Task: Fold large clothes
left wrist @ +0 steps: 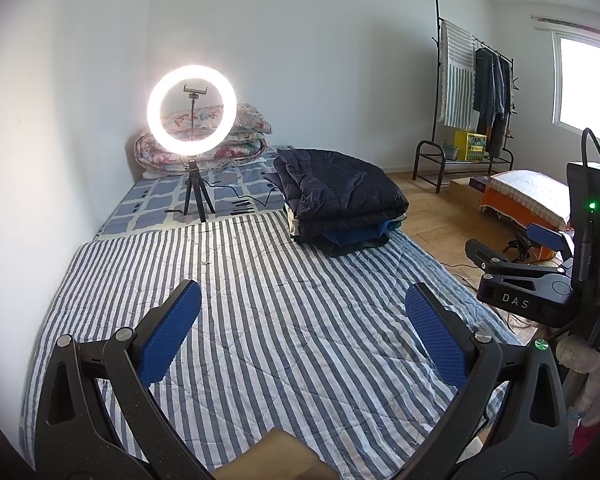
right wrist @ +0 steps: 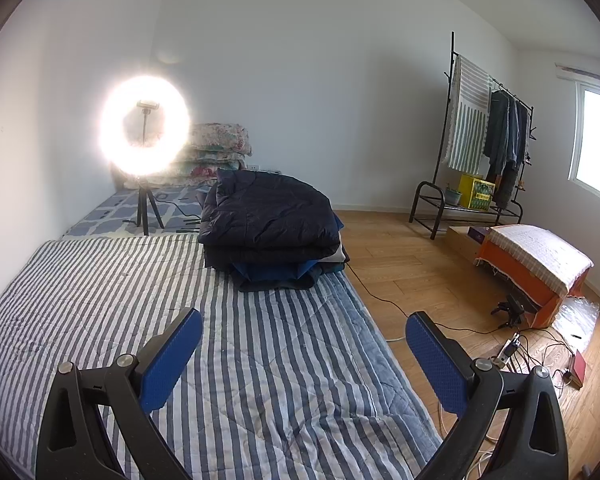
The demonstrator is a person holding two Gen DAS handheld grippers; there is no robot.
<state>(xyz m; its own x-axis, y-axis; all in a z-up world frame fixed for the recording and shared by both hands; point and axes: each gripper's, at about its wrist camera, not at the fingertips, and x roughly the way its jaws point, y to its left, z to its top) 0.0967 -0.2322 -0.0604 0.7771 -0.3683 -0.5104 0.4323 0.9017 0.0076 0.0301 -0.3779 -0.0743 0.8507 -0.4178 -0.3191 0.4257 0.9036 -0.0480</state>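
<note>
Striped quilt (right wrist: 260, 360) covering bed, stack of folded clothes (right wrist: 272, 228) on it, ring light tripod (right wrist: 148, 212) beyond

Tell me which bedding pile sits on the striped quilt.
The dark navy folded pile, at the striped quilt's far right edge. The floral pile lies farther back, against the wall.

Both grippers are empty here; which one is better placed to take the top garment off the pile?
Probably the right gripper: the dark jacket on the pile looms nearer and more central in its view. The left gripper, also open, sees it smaller and off to the right.
</note>
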